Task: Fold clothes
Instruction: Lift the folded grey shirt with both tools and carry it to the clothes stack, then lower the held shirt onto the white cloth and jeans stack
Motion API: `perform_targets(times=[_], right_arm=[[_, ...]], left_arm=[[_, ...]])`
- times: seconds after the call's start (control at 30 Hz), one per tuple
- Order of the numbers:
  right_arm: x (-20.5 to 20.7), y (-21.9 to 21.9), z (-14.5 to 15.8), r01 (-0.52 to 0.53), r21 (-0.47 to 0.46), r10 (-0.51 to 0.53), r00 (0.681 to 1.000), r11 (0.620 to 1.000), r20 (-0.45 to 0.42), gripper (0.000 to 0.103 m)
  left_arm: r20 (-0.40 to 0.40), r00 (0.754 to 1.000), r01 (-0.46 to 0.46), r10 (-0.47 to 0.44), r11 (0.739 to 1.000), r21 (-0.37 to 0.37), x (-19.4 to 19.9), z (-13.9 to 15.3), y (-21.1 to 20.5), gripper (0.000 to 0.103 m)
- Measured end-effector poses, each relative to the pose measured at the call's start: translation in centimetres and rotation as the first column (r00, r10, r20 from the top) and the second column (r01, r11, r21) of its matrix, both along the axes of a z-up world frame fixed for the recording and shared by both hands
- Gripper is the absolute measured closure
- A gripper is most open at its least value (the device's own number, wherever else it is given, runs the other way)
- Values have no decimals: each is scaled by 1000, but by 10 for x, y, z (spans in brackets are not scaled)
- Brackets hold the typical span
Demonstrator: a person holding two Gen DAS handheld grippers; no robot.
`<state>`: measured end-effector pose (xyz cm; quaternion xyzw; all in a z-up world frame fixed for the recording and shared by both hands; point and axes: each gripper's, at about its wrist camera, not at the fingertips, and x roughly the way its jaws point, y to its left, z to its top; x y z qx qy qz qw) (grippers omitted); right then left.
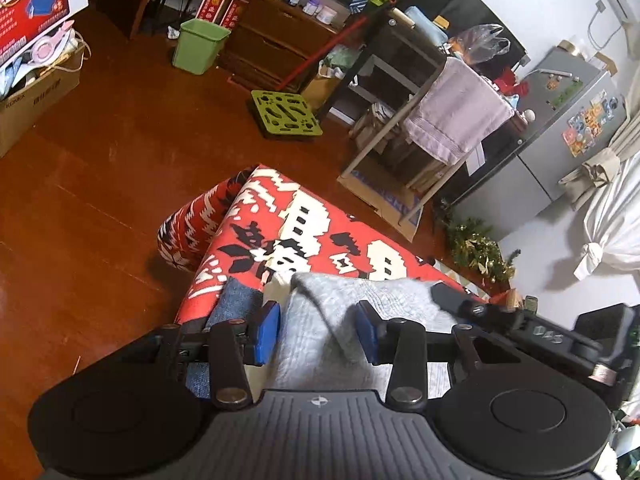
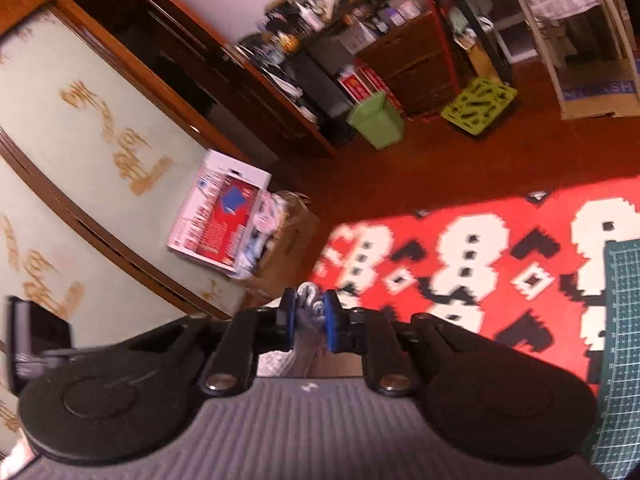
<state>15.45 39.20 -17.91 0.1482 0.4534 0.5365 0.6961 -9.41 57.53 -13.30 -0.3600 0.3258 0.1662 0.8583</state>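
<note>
Grey garment judged soft, light, limp; best held at edge. Bunched cloth is pinched by right gripper; left gripper is spread wide around fold.

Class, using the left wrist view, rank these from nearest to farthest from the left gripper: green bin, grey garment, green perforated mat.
1. grey garment, between the left gripper fingers.
2. green perforated mat, on the floor ahead.
3. green bin, far back left.
</note>
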Motion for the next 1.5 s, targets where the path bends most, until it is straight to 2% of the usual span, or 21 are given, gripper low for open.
perform_targets(times=[0.03,0.1,0.33,0.43,0.53,0.67,0.77,0.9,0.97,1.13,1.23,1.27,1.3,1.37,1.4,1.5], right_arm=[[3,0,-5,4,-8,-5,1000,1000,-24,76],[8,-9,-8,44,18,-43,997,999,-69,68],[-5,-52,17,52,66,-52,999,996,0,68],[-19,-71,17,22,75,-19,999,997,-44,68],[-38,-84,8,-18,80,29,991,997,-134,68],[-66,-97,0,-60,77,73,981,995,-178,68],[-83,-103,-2,-86,70,97,980,994,-172,68],[-100,-115,1,-103,54,109,985,993,-131,68],[-103,-120,3,-105,51,110,985,993,-133,68],[-105,-129,2,-113,58,121,980,992,-159,68],[-105,-128,-2,-120,83,134,971,989,-200,68],[-105,-127,-4,-120,97,139,965,988,-224,68],[-104,-125,-7,-120,116,147,955,986,-257,68],[-102,-120,-14,-125,154,170,929,980,-327,69],[-102,-117,-17,-128,172,183,914,977,-361,69],[-103,-108,-24,-133,192,203,890,972,-410,68]], left_arm=[[0,1000,-4,4,1000,0,-1,-1,0,62],[9,1000,-6,5,1000,2,-4,-1,0,62],[44,999,-7,3,996,91,-30,32,-8,61],[33,999,18,-23,990,142,-48,44,-26,60],[0,998,64,-65,978,200,-64,53,-57,60],[-89,988,152,-129,934,323,-77,57,-113,61],[-170,970,233,-174,861,453,-81,52,-160,61],[-297,941,318,-165,735,599,-74,36,-205,61],[-367,916,379,-164,658,651,-70,23,-224,61],[-531,837,531,-131,428,732,-54,-9,-259,62],[-604,793,597,-75,290,748,-47,-26,-274,74],[-622,780,615,-59,252,747,-46,-30,-277,81],[-639,767,632,-49,222,742,-46,-34,-280,88],[-666,745,661,-37,181,728,-46,-39,-284,92],[-673,739,668,-28,165,726,-46,-40,-285,97],[-692,722,686,1,122,717,-48,-41,-287,99]])
